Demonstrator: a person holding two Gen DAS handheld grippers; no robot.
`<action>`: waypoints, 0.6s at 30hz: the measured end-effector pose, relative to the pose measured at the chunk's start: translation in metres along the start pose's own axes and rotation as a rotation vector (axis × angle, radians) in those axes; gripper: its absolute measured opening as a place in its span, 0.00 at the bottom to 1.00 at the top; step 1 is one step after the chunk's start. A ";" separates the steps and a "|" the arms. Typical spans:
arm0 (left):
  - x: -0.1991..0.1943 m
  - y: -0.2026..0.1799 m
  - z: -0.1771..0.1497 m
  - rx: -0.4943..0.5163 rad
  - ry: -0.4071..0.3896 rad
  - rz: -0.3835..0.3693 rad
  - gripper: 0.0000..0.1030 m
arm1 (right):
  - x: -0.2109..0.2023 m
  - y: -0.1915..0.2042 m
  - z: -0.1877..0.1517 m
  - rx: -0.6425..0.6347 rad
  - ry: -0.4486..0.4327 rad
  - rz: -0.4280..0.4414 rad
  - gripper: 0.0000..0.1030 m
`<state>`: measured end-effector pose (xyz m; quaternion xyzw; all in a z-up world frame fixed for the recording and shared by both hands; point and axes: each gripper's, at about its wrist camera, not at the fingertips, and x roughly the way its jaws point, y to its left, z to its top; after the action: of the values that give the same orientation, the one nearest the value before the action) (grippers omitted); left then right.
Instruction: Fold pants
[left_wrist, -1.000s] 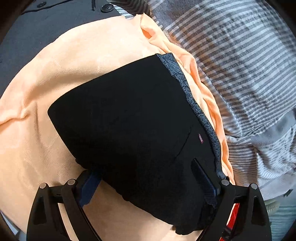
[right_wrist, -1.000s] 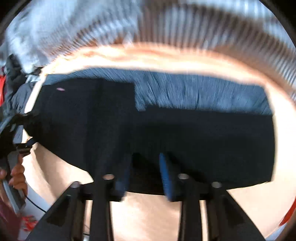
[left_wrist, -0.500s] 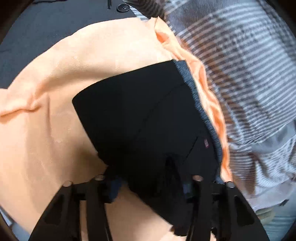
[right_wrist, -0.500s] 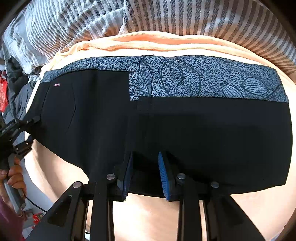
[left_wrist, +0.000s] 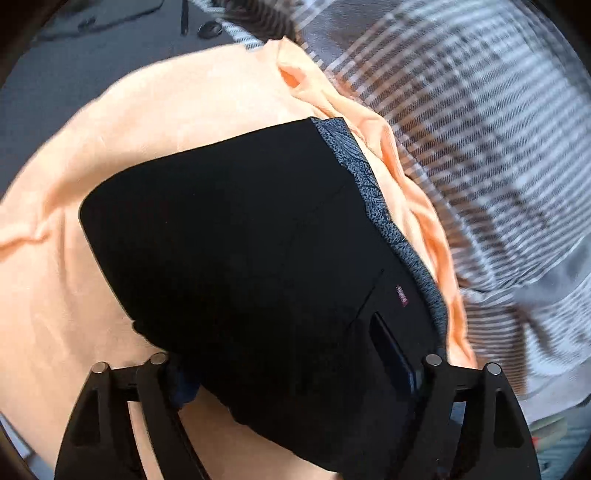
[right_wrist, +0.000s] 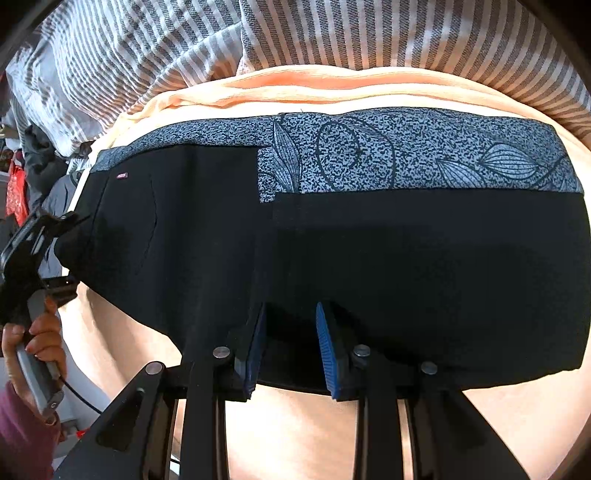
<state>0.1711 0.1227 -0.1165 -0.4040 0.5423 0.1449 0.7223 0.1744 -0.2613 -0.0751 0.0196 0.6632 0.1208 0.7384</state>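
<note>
The black pants (left_wrist: 236, 258) lie folded into a thick rectangle on an orange cloth (left_wrist: 66, 302). A grey patterned band (right_wrist: 406, 151) runs along their far edge, with a small red tag (left_wrist: 401, 294) near one end. My left gripper (left_wrist: 291, 354) is open wide, its fingers straddling the near end of the pants, one pad under the fabric. My right gripper (right_wrist: 290, 332) sits at the near long edge with blue pads (right_wrist: 327, 347) a little apart, fabric lying between them. The left gripper also shows in the right wrist view (right_wrist: 40, 236), held by a hand.
A grey-and-white striped blanket (right_wrist: 332, 33) lies bunched beyond the orange cloth. A dark garment with buttons (left_wrist: 110, 40) lies at the far left in the left wrist view. Clutter with red items (right_wrist: 16, 184) sits at the left edge.
The left gripper closed partway on the pants half a second ago and has now opened wide again. The right gripper stays at the near edge, pads the same distance apart.
</note>
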 end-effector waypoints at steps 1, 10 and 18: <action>-0.001 -0.001 -0.001 0.012 -0.005 0.037 0.52 | 0.000 0.000 0.000 -0.001 0.002 0.001 0.30; -0.033 -0.045 -0.023 0.346 -0.101 0.220 0.28 | -0.043 0.039 0.039 -0.073 0.052 0.037 0.57; -0.042 -0.069 -0.034 0.490 -0.147 0.265 0.28 | -0.076 0.169 0.131 -0.319 0.116 0.132 0.81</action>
<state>0.1772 0.0633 -0.0523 -0.1315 0.5554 0.1315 0.8105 0.2703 -0.0960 0.0469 -0.0611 0.6744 0.2735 0.6831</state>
